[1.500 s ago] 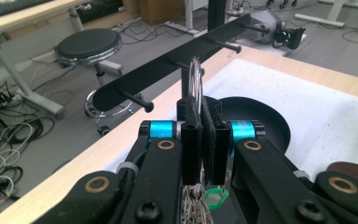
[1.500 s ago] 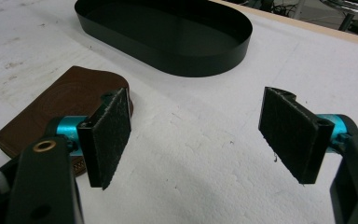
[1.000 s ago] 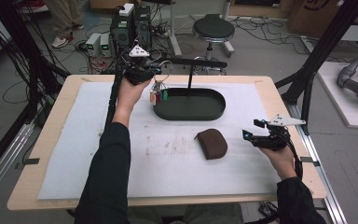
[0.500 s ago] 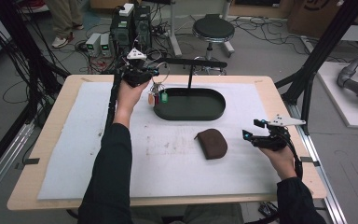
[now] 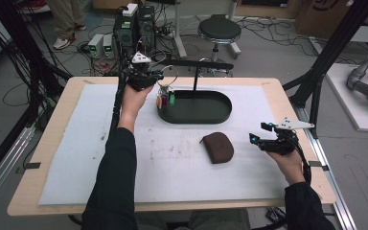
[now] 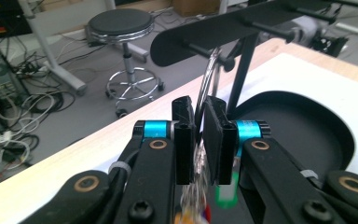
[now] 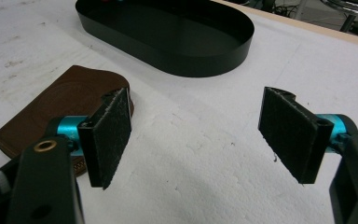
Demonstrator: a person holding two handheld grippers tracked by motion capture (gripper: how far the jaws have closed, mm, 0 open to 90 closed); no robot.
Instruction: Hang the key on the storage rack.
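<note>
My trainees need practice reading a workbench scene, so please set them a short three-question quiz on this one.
1. Which thing lies on the white mat between the black tray and the right gripper? A) a brown pouch B) a red cup C) scissors
2. True or false: the right gripper is shut on the brown pouch.
3. Fill in: the left gripper grips a ____ over the black tray's left end.

Key:
1. A.
2. False: its jaws stand wide open, apart from the pouch.
3. keychain. The jaws have just been opening, with its clear loop between them.
</note>
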